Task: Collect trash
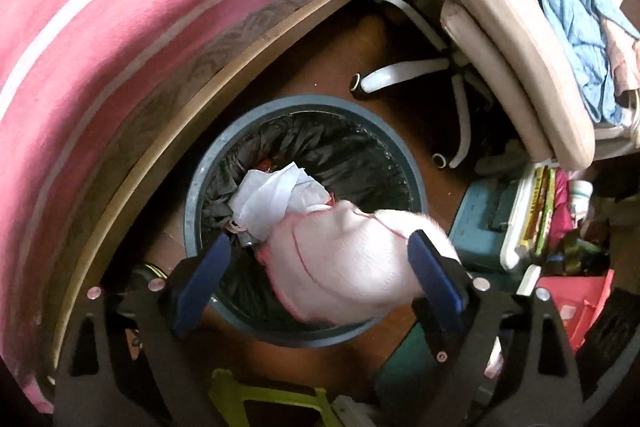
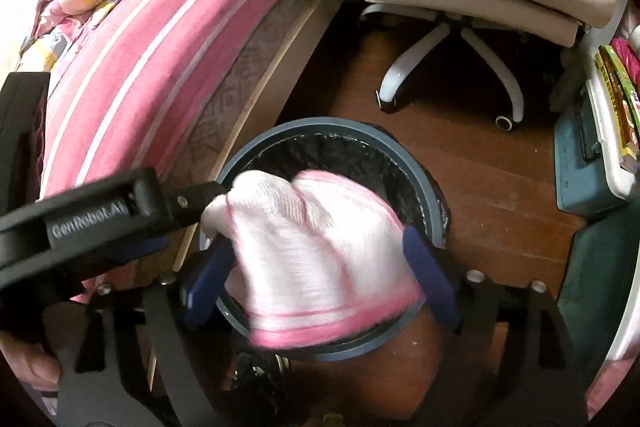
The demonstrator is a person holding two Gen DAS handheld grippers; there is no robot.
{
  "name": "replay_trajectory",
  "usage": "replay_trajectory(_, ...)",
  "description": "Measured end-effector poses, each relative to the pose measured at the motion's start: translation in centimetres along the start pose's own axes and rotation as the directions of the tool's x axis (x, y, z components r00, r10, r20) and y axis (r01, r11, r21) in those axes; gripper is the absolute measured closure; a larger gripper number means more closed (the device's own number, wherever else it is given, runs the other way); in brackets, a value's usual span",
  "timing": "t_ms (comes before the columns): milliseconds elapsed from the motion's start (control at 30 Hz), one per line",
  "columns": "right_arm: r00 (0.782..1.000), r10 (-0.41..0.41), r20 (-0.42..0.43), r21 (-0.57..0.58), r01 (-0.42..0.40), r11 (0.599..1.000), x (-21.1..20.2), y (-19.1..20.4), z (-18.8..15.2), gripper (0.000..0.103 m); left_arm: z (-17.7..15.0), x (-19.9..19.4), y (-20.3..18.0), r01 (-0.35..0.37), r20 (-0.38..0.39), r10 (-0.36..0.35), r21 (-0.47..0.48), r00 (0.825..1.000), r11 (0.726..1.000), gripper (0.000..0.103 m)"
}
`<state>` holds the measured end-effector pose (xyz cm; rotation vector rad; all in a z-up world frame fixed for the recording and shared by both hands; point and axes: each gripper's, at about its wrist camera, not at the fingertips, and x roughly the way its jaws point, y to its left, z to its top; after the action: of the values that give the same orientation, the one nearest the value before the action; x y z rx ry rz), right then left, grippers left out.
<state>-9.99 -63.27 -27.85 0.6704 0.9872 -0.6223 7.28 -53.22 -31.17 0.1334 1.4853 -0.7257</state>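
Note:
A round grey-blue trash bin (image 1: 208, 163) with a black liner stands on the wooden floor beside the bed; it also shows in the right wrist view (image 2: 424, 171). Crumpled white paper (image 1: 276, 195) lies in the bin. A white glove with a pink cuff (image 1: 344, 259) hangs over the bin between the blue pads of my left gripper (image 1: 320, 271), whose jaws stand wide apart. In the right wrist view the glove (image 2: 316, 251) fills the gap of my right gripper (image 2: 320, 267), and both pads touch its sides. The left gripper's black arm (image 2: 100, 215) reaches in from the left.
A bed with a pink striped cover (image 1: 120, 27) and wooden frame runs along the left. A beige office chair (image 1: 516, 39) with white wheeled legs stands behind the bin. A teal box (image 1: 484, 219), books and clutter sit at the right. A green stool (image 1: 256, 399) is below.

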Motion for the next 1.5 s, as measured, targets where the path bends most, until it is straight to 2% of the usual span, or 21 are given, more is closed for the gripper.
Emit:
replay_trajectory(100,1.0,-0.019,0.017,-0.014,0.019,1.0,-0.5,0.3,-0.1,0.01,-0.3,-0.6,0.4,0.008,0.007,-0.008,-0.014,1.0,1.0,0.015)
replay_trajectory(367,0.998,-0.015,0.063,-0.036,0.017,0.999,-2.7,1.5,0.1,0.01,-0.6,-3.5,2.6,0.047,0.062,-0.042,-0.077,0.997,0.996,0.015)
replay_trajectory(467,0.996,0.006,0.091,-0.061,0.0,0.998,-4.2,2.2,-0.1,0.01,-1.0,-6.2,3.0,0.062,0.127,-0.051,-0.083,0.991,0.995,0.014)
replay_trajectory(533,0.992,0.03,0.122,-0.091,-0.019,0.996,-5.9,3.2,-0.4,0.01,-1.3,-8.6,3.2,0.074,0.201,-0.056,-0.081,0.978,0.994,0.014)
replay_trajectory(633,0.985,0.065,0.162,-0.124,-0.045,0.991,-8.0,4.3,-0.9,0.01,-2.2,-12.5,3.7,0.096,0.308,-0.067,-0.081,0.949,0.992,0.014)
replay_trajectory(733,0.971,0.107,0.213,-0.172,-0.07,0.983,-10.8,6.2,-1.2,0.01,-3.1,-16.4,4.3,0.086,0.396,-0.049,-0.077,0.917,0.993,0.014)
replay_trajectory(833,0.951,0.16,0.265,-0.232,-0.098,0.968,-14.2,8.8,-1.4,0.01,-4.6,-20.5,4.9,0.041,0.487,-0.004,-0.065,0.873,0.997,0.014)
replay_trajectory(967,0.924,0.223,0.312,-0.293,-0.13,0.947,-17.9,11.8,-2.0,0.01,-7.3,-26.5,5.9,-0.02,0.602,0.065,-0.081,0.796,0.996,0.014)
replay_trajectory(1033,0.907,0.264,0.329,-0.324,-0.154,0.933,-19.8,13.4,-2.7,0.008,-8.6,-29.0,6.5,-0.019,0.636,0.079,-0.1,0.767,0.995,0.014)
replay_trajectory(1067,0.894,0.293,0.339,-0.351,-0.168,0.921,-21.2,14.7,-3.3,0.008,-9.5,-30.4,6.8,-0.025,0.658,0.091,-0.109,0.747,0.994,0.013)
replay_trajectory(1133,0.884,0.317,0.345,-0.376,-0.179,0.909,-22.5,15.9,-3.9,0.007,-11.2,-33.0,7.2,-0.057,0.694,0.128,-0.125,0.708,0.991,0.01)
replay_trajectory(1233,0.861,0.377,0.341,-0.444,-0.206,0.872,-24.9,19.0,-5.4,0.006,-13.0,-35.6,8.1,-0.091,0.724,0.159,-0.132,0.671,0.987,0.01)
replay_trajectory(1333,0.847,0.418,0.329,-0.498,-0.221,0.839,-26.5,21.6,-6.7,0.006,-15.0,-37.9,9.8,-0.109,0.747,0.193,-0.16,0.636,0.981,0.009)
replay_trajectory(1500,0.834,0.468,0.293,-0.562,-0.246,0.79,-27.9,25.5,-8.7,0.006,-17.8,-41.2,13.9,-0.099,0.768,0.261,-0.252,0.585,0.963,0.005)
